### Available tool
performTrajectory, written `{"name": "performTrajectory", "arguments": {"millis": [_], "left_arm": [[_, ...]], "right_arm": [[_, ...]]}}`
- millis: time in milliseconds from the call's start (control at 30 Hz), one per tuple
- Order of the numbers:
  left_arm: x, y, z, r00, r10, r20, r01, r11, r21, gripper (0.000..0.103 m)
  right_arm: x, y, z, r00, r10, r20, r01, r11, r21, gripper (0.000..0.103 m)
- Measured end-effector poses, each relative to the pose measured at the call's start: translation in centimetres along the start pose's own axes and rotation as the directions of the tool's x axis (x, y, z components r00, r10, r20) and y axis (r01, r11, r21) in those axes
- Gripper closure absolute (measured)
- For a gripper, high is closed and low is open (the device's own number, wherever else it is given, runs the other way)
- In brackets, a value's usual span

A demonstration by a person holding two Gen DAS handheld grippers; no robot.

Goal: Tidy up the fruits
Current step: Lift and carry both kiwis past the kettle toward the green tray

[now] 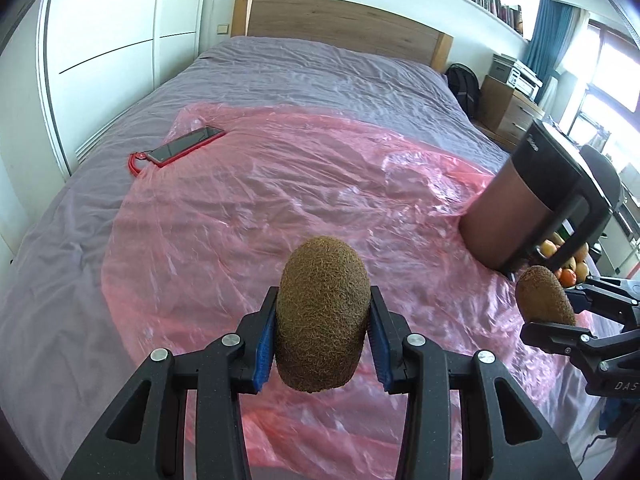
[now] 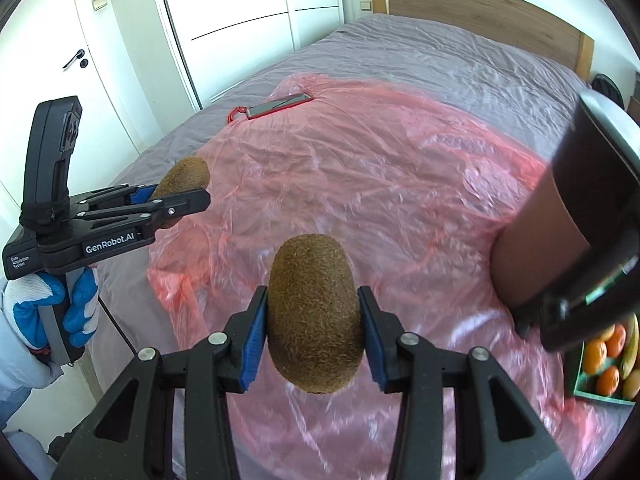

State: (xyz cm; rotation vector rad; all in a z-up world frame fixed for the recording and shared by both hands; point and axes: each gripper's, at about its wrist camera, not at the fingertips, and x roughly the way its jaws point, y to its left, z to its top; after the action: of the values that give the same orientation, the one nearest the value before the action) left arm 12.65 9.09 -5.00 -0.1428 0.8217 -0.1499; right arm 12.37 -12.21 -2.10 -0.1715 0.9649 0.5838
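Kiwis fill both tools: the left gripper (image 1: 322,334) is clamped on one kiwi (image 1: 322,314), and the right gripper (image 2: 313,326) grips a second kiwi (image 2: 314,314), each fruit pinched across its narrow waist by the blue pads (image 1: 265,344). That hold probably suits an egg-shaped fruit, since the pads meet its flatter flanks and it is less likely to roll out. Each kiwi's long axis runs forward along the fingers, blunt end pointing away from the camera toward the headboard (image 1: 340,20). Both fruits hang in the air above the pink plastic sheet (image 1: 280,184) spread over the bed (image 1: 300,68), likely laid to keep the cover clean. A green tray of oranges and bananas (image 2: 606,360) sits at the right, behind a dark upright container (image 2: 560,240). A phone (image 1: 186,146) lies well apart.
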Motion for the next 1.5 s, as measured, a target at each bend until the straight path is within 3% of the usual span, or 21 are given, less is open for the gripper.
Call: {"name": "performTrajectory", "arguments": {"millis": [367,633,1033,1267,1500], "left_arm": [[-1.9,-5.3,-2.6,0.999,-0.044,-0.026,0.045,0.998,0.048,0.067],[-1.9,-12.4,-3.7,0.989,-0.127,-0.076,0.136,0.983,0.127,0.067],[-0.5,-25.6,-3.0,0.95,-0.27,-0.159,0.304,0.916,0.262,0.067],[1.5,-33.5,-1.9,0.926,-0.318,-0.203,0.371,0.865,0.338,0.067],[4.2,-38.7,-0.2,0.919,-0.329,-0.217,0.39,0.841,0.376,0.067]], "right_arm": [[-3.8,-2.6,-5.5,0.999,-0.046,0.004,0.045,0.996,0.075,0.066],[-7.1,-7.6,-9.7,0.995,-0.098,0.014,0.095,0.982,0.163,0.066],[-13.1,-18.3,-15.8,0.974,-0.223,0.032,0.202,0.928,0.313,0.066],[-15.7,-24.5,-16.3,0.954,-0.297,0.052,0.26,0.897,0.358,0.067],[-16.1,-30.4,-15.0,0.939,-0.335,0.076,0.284,0.88,0.38,0.067]]}}
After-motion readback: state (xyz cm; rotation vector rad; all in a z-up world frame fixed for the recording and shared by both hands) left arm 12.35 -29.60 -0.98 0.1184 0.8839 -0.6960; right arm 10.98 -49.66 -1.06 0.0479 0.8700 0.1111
